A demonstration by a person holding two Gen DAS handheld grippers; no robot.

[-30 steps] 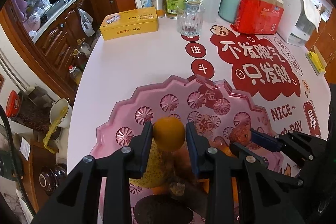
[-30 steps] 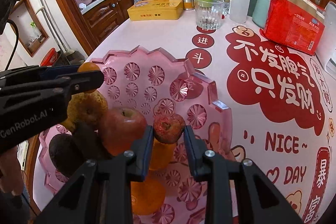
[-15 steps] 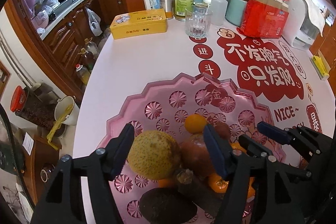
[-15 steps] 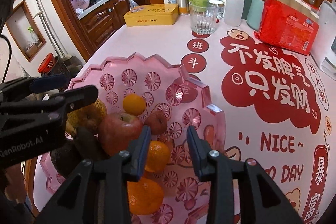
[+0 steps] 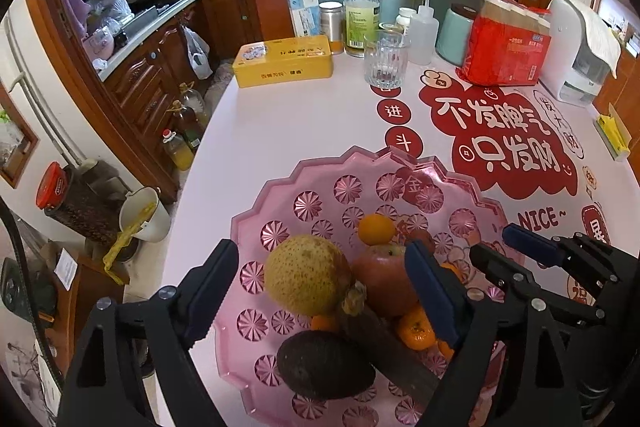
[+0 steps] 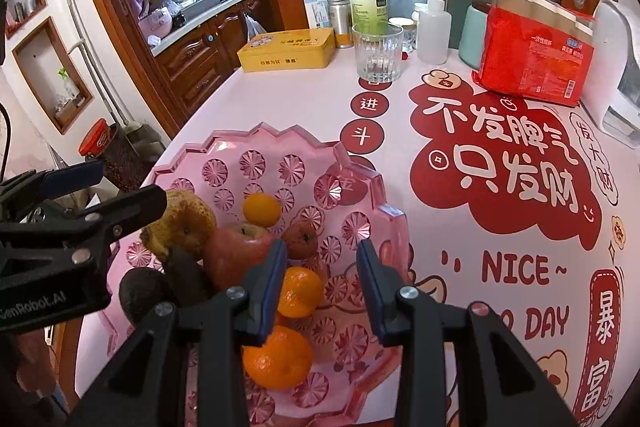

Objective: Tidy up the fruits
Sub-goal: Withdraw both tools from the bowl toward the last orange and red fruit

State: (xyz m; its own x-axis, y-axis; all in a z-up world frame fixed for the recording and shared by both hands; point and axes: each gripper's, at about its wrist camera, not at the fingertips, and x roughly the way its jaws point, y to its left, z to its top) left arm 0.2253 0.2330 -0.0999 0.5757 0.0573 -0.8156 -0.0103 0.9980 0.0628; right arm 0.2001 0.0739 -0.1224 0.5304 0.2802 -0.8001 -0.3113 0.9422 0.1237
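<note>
A white round table (image 5: pixel 280 131) printed with red Chinese lettering carries a scalloped pink translucent plastic fruit tray (image 5: pixel 304 183) (image 6: pixel 224 151) near its front edge. All the fruit lies heaped in the tray's near-left part. The largest piece, a speckled yellow-green pear (image 5: pixel 306 275) (image 6: pixel 180 223), sits at the left of the heap, touching a red apple (image 5: pixel 384 279) (image 6: pixel 236 255) on its right. A dark avocado (image 5: pixel 324 363) (image 6: pixel 140 291) lies in front of the pear. Several orange mandarins (image 6: pixel 300 291) rest at the near right of the pile, and one small round orange (image 5: pixel 376 229) (image 6: pixel 262 209) sits alone just behind the apple, with a small reddish fruit (image 6: pixel 300 240) beside it.

The left gripper (image 5: pixel 320 291) hovers over the heap with jaws spread wide, empty; seen from its own camera, the pear and apple lie between its fingers. The right gripper (image 6: pixel 322 287) is likewise parted and holds nothing, its left finger just beside a mandarin, the small orange well ahead of it.

At the table's far edge stand a yellow rectangular tin (image 5: pixel 284 67) and a ribbed clear drinking glass (image 5: pixel 386 65).
</note>
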